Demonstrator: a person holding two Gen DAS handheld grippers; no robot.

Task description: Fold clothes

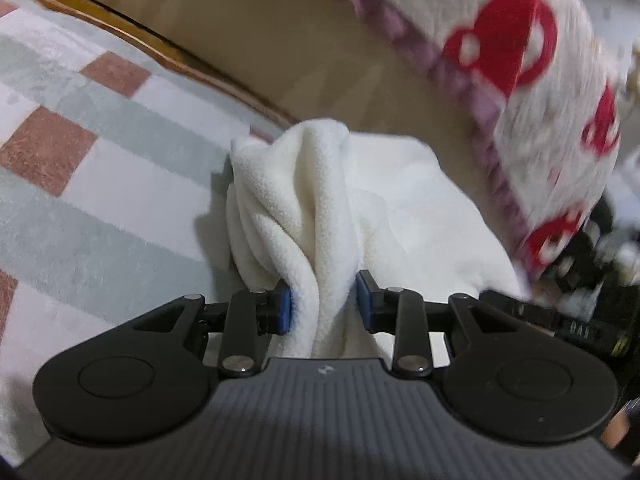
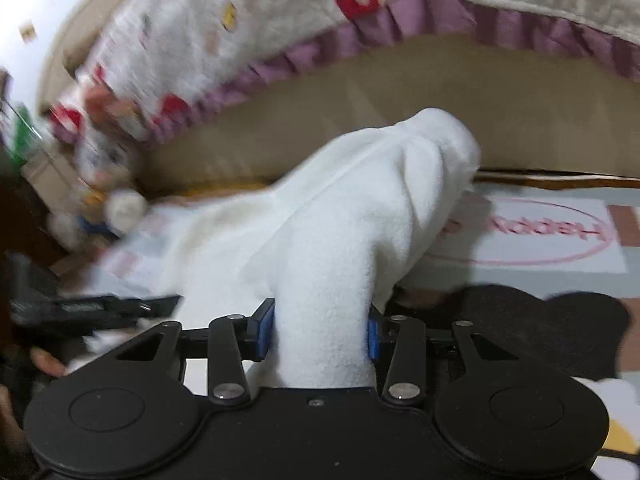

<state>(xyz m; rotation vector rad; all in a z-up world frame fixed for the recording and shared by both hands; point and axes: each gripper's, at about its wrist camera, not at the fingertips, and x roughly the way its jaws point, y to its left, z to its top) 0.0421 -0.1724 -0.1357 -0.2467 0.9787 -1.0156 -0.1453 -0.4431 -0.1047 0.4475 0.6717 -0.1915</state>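
Note:
A cream white fleece garment (image 1: pixel 320 200) is bunched and twisted between the blue pads of my left gripper (image 1: pixel 323 304), which is shut on it. The rest of the cloth spreads to the right over the checked mat. In the right wrist view the same fleece garment (image 2: pixel 340 220) rises in a thick fold out of my right gripper (image 2: pixel 320 332), also shut on it. The left gripper's black body (image 2: pixel 92 308) shows at the left of that view, with fingers of a hand (image 2: pixel 46 362) below it.
A checked grey, white and brown mat (image 1: pixel 100 152) covers the floor, with a pink oval print (image 2: pixel 532 236). A beige bed base (image 1: pixel 280 40) stands behind, with a white quilt with red prints and purple frill (image 1: pixel 520 60). A dark cloth (image 2: pixel 560 328) lies at the right.

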